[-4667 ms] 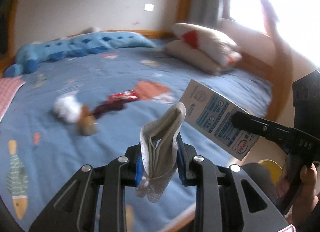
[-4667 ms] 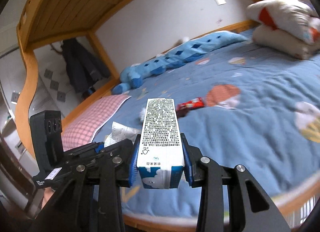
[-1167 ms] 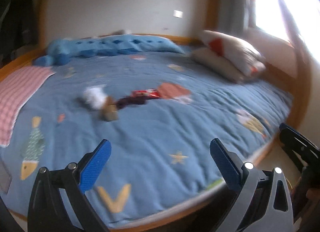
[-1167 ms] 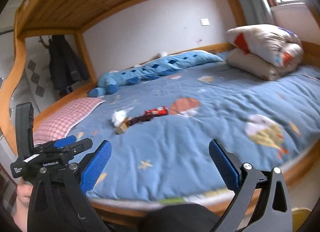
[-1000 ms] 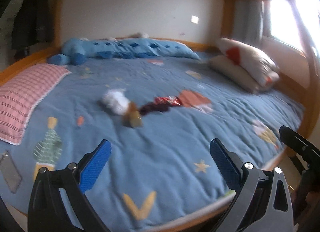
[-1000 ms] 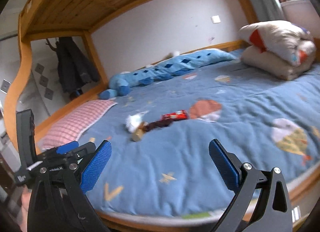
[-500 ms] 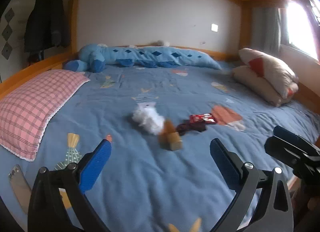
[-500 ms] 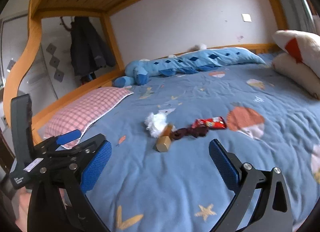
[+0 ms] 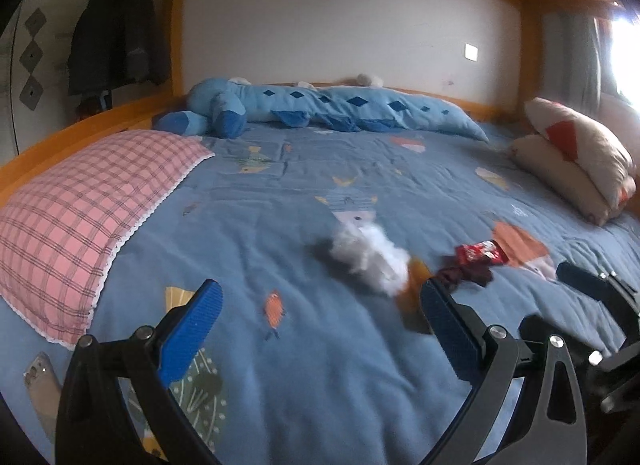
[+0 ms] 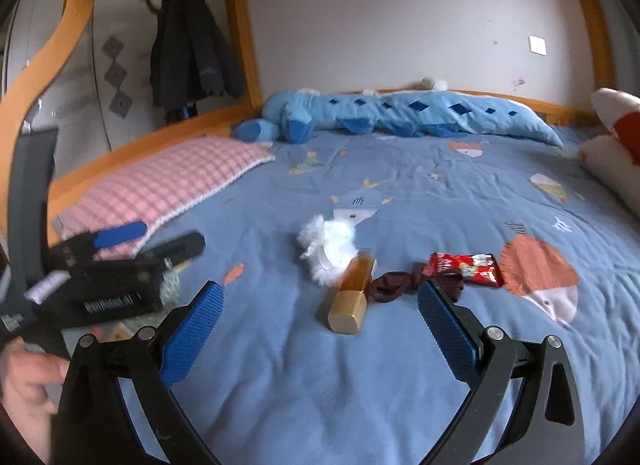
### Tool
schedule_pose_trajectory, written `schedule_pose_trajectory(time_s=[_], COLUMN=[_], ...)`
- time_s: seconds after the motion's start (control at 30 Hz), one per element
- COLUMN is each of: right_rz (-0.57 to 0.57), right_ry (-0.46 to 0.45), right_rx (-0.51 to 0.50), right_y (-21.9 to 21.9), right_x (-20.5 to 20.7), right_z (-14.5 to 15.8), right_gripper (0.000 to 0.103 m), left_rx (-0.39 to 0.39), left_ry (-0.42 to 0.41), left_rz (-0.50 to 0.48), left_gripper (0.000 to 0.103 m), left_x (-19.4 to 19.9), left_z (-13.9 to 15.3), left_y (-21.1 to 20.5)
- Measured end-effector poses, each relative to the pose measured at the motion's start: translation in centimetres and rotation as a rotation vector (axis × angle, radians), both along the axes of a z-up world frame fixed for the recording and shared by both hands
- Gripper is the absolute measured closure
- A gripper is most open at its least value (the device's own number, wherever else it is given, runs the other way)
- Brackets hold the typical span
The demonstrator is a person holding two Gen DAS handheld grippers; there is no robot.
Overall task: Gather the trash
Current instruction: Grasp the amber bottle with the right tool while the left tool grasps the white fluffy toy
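Trash lies in a cluster mid-bed: a crumpled white tissue [image 10: 330,245], a small amber bottle with a gold cap [image 10: 352,291], a dark red crumpled scrap [image 10: 394,285] and a red snack wrapper [image 10: 464,268]. The left wrist view shows the tissue [image 9: 368,255], the bottle [image 9: 412,297], the scrap [image 9: 464,277] and the wrapper [image 9: 480,255], blurred. My right gripper [image 10: 318,331] is open and empty, just short of the bottle. My left gripper [image 9: 318,329] is open and empty, left of the tissue. It also shows at the left of the right wrist view [image 10: 148,241].
The blue bedspread [image 10: 400,385] covers a wooden bunk bed. A pink checked pillow [image 9: 76,205] lies at left, with a phone [image 9: 40,383] below it. A long blue plush [image 9: 320,109] lies along the far wall. Folded pillows [image 9: 576,157] sit at right.
Both grippers held trash 4.7 s ago, a mask and a carton; now both are open and empty. Both have swung back over the bed and moved closer to the trash cluster.
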State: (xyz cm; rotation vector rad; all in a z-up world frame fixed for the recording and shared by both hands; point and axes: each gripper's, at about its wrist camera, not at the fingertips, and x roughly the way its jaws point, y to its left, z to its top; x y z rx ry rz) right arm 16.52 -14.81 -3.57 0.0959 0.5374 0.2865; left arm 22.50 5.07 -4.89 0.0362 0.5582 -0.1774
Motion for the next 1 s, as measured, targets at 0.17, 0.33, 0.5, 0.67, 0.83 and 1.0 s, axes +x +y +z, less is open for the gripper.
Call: schedule_pose_trajectory(time_s=[0.17, 0.33, 0.5, 0.67, 0.83, 1.0], right_rz=[0.046, 0.008, -0.013, -0.026, -0.017, 0.022], right_ry=[0.107, 0.199, 0.282, 0.354, 0.354, 0.349], right_rx=[-0.087, -0.157, -0.113, -0.085, -0.024, 0.061], right_y=[2.1, 2.8, 1.8, 1.4, 0.4, -1.3], right_x=[3.8, 7.2, 9.5, 11.6, 11.9, 10.6], right_z=[-2.9, -5.2, -6.9, -8.4, -8.6, -8.1], right_gripper=[0.031, 0.047, 0.06, 0.062, 0.071, 0.071], left_rx=[0.004, 0.043, 0.031, 0.022, 0.03, -0.004], left_ry=[0.011, 0.039, 0.07, 0.094, 0.105, 0.147], left_rz=[0.072, 0.084, 0.051, 0.017, -0.003, -0.009], left_gripper=[0.004, 0.004, 0.004, 0.004, 0.004, 0.004], left_x=[1.3, 1.9, 2.2, 2.3, 2.4, 3.1], left_z=[-1.6, -2.9, -3.3, -3.8, -4.1, -4.5], left_y=[1.3, 1.6, 1.1, 0.4, -0.5, -1.2])
